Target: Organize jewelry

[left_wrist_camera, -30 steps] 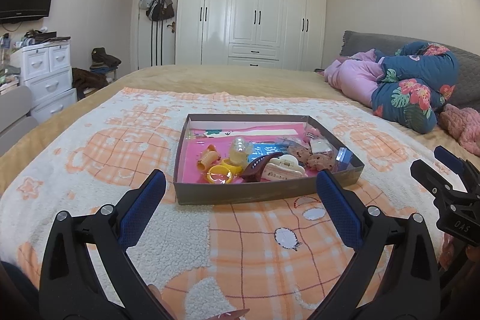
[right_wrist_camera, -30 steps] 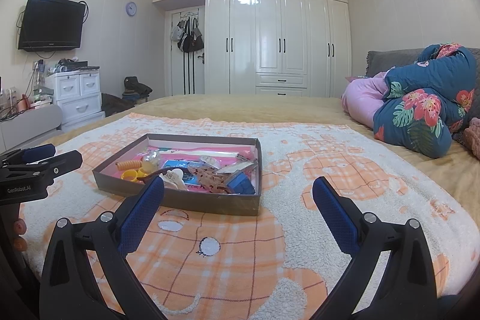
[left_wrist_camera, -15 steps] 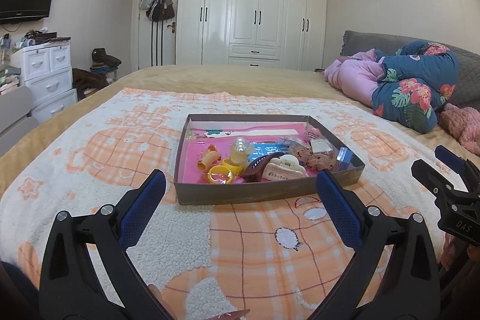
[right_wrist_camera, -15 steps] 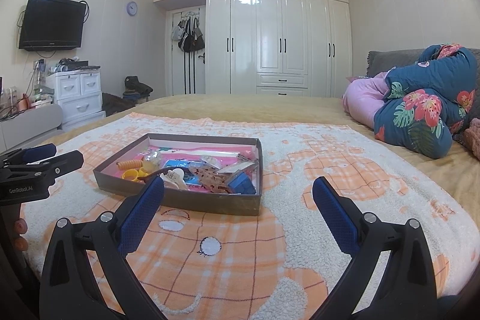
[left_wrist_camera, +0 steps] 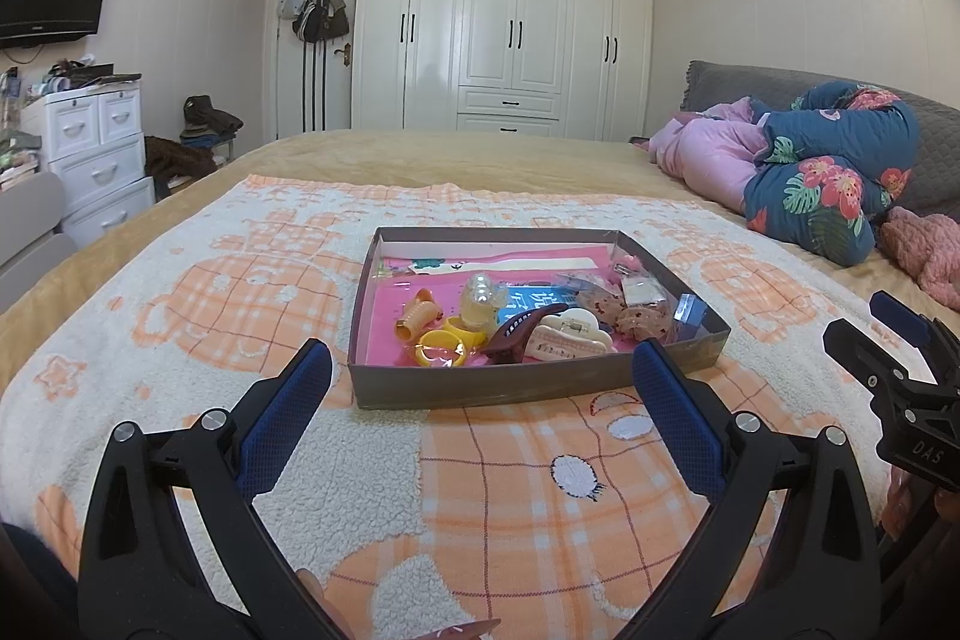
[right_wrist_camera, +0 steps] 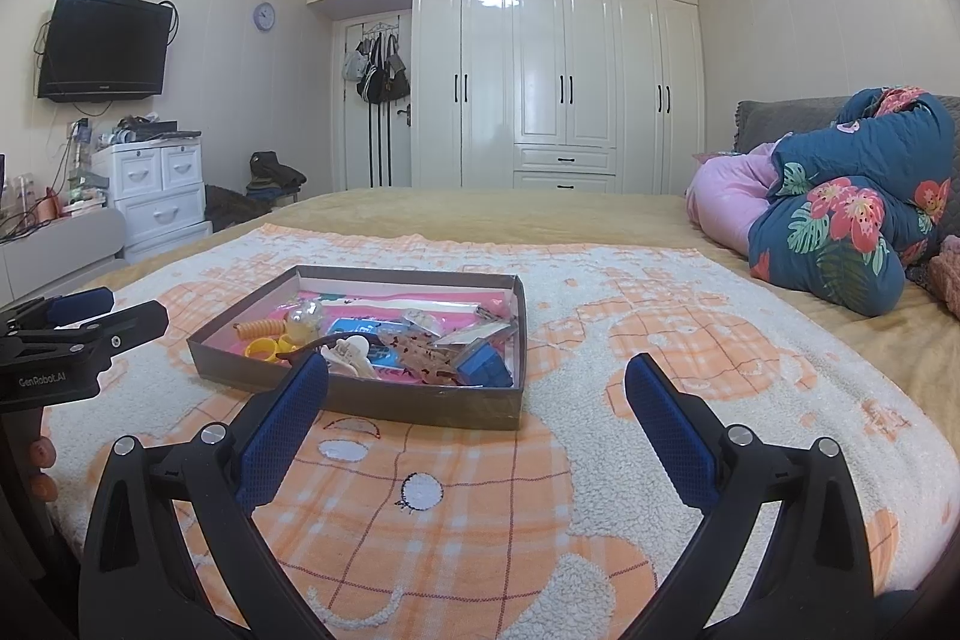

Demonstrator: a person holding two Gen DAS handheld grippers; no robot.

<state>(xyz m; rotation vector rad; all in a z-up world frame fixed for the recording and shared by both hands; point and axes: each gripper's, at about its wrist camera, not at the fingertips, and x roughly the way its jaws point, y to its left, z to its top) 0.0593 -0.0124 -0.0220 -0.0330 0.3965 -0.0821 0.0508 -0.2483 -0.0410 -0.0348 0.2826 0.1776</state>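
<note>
A shallow grey cardboard box [left_wrist_camera: 480, 388] with a pink lining lies on the bed blanket. It holds a jumble of hair clips and trinkets: a yellow ring [left_wrist_camera: 443, 345], an orange clip [left_wrist_camera: 416, 319], a white claw clip [left_wrist_camera: 570, 337], a dark maroon clip [left_wrist_camera: 519, 328]. The box also shows in the right wrist view [right_wrist_camera: 390, 403]. My left gripper [left_wrist_camera: 480, 376] is open and empty, just short of the box's near wall. My right gripper [right_wrist_camera: 477, 385] is open and empty, near the box's right front corner.
The bed carries an orange and white plush blanket [left_wrist_camera: 510, 508]. A folded floral quilt and pink bedding [left_wrist_camera: 810, 184] lie at the right. White wardrobes [left_wrist_camera: 504, 34] stand at the back, a white drawer unit [left_wrist_camera: 96, 148] at the left.
</note>
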